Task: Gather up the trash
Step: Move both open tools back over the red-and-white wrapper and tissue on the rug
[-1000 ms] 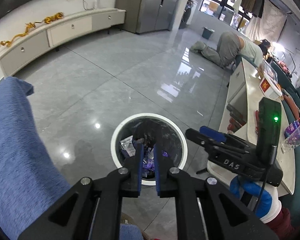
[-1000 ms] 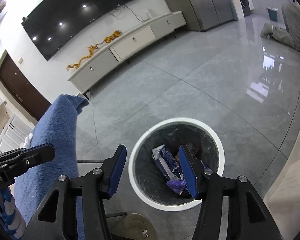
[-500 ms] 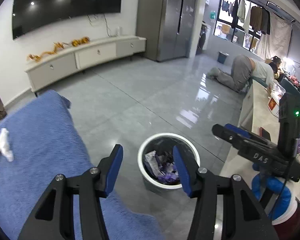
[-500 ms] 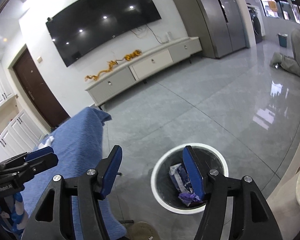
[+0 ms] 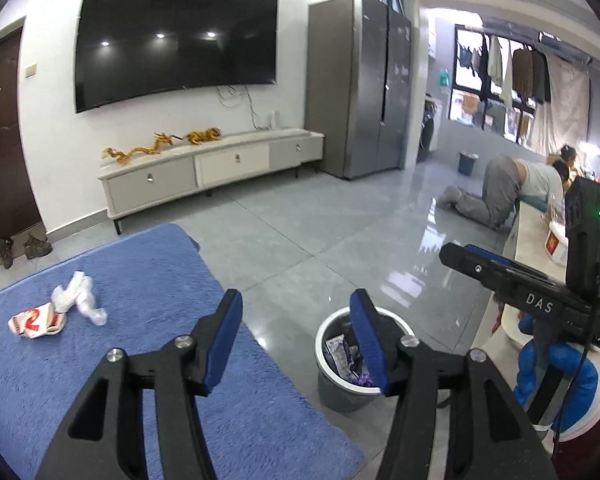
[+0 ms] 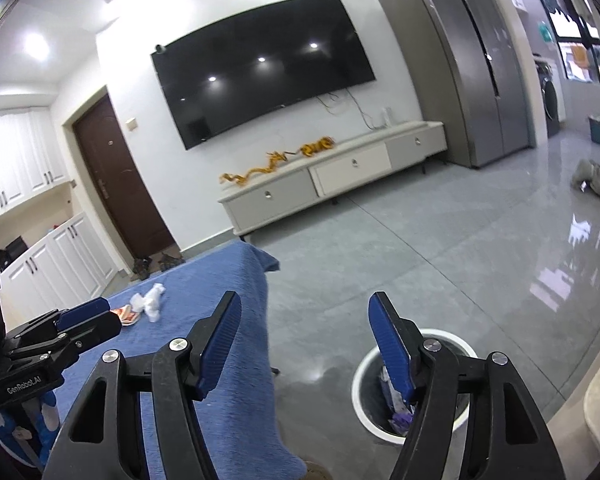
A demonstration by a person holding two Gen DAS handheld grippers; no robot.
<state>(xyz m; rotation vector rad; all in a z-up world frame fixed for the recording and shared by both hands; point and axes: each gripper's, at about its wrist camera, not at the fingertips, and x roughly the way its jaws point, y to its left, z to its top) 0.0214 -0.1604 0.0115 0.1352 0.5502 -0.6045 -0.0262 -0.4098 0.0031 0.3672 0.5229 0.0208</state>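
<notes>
Meanwhile, both the left gripper (image 5: 296, 334) and right gripper (image 6: 306, 344) are spread empty, jaws just opened; the crumpled tissue (image 5: 80, 298) could be pushed across the blue cloth (image 5: 160, 280) if approached too flat.

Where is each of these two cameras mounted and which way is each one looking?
Left wrist view: sits on the left gripper, looking slightly down past its open, empty jaws at the blue fabric-covered table; the right gripper and a blue-gloved hand show.
Right wrist view: sits on the right gripper, jaws open and empty, facing the wall-mounted black television; the left gripper shows.
Shared: white-rimmed grey trash bin, crumpled white tissue.
</notes>
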